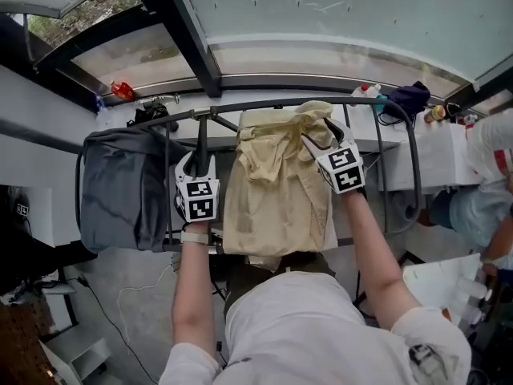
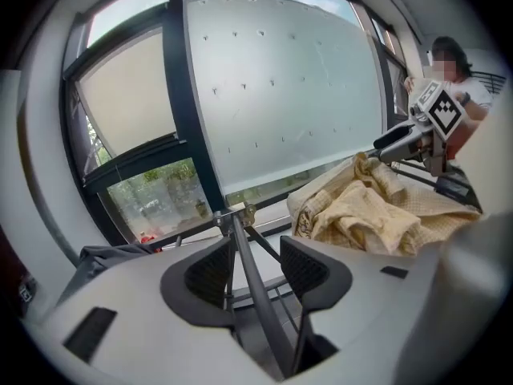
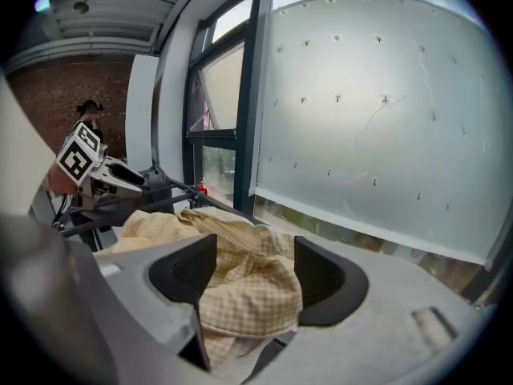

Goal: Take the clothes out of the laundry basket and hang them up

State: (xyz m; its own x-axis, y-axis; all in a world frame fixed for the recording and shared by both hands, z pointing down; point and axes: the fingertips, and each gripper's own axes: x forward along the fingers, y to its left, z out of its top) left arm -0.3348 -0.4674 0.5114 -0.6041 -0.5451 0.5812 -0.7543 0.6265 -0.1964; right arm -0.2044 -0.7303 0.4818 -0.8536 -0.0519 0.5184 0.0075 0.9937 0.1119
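Checked shirt point(image 1: 276, 175) lies over the rack rail point(image 1: 220, 108). Left gripper point(image 2: 255, 271) fingers spread, gripping nothing; right gripper point(image 3: 255, 275) fingers spread around loose cloth. Back both out straight, avoid snagging.

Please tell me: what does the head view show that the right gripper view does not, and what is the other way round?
Only the head view: the person's white top, the right gripper seen from outside, and the yellow checked shirt hanging down its full length.
Only the right gripper view: that gripper's jaws from the inside, standing apart, with a fold of the shirt lying between them, not clamped.
Both: the shirt draped over the drying rack, and the left gripper beside it.
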